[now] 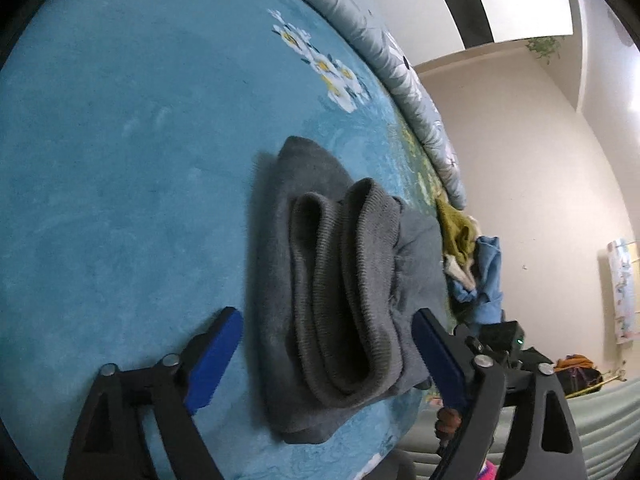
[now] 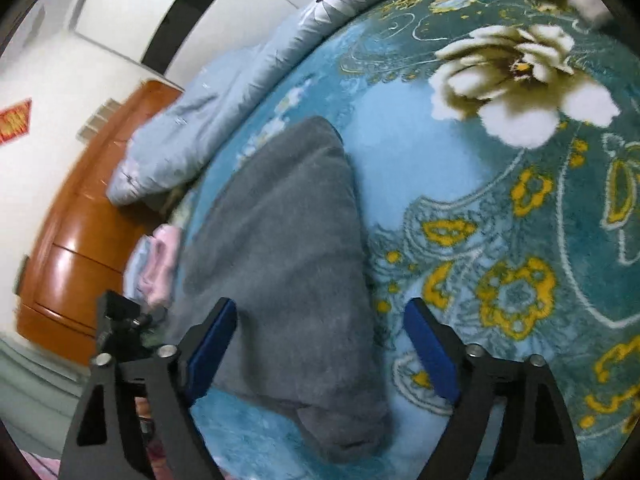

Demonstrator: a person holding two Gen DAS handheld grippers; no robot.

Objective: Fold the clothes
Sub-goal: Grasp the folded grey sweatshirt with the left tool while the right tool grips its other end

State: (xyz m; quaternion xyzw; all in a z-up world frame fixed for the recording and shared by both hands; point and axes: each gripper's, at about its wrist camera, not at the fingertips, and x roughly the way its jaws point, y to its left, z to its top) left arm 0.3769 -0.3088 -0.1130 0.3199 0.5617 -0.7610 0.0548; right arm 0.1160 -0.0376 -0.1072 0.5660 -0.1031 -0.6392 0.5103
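A folded grey knit sweater (image 1: 332, 280) lies on a blue floral blanket (image 1: 120, 160), its ribbed hem on top, facing the left wrist camera. My left gripper (image 1: 326, 354) is open, its blue pads on either side of the sweater's near end, holding nothing. In the right wrist view the same grey sweater (image 2: 288, 248) lies flat on the blanket (image 2: 500, 220). My right gripper (image 2: 320, 344) is open over the sweater's near edge, empty.
A pile of clothes, yellow-green (image 1: 456, 232) and blue (image 1: 486, 276), sits at the blanket's far side. A grey floral quilt (image 1: 404, 68) runs along the bed's edge. Folded pink and pale blue clothes (image 2: 156, 268) lie beside the sweater. An orange wooden cabinet (image 2: 80, 240) stands beyond.
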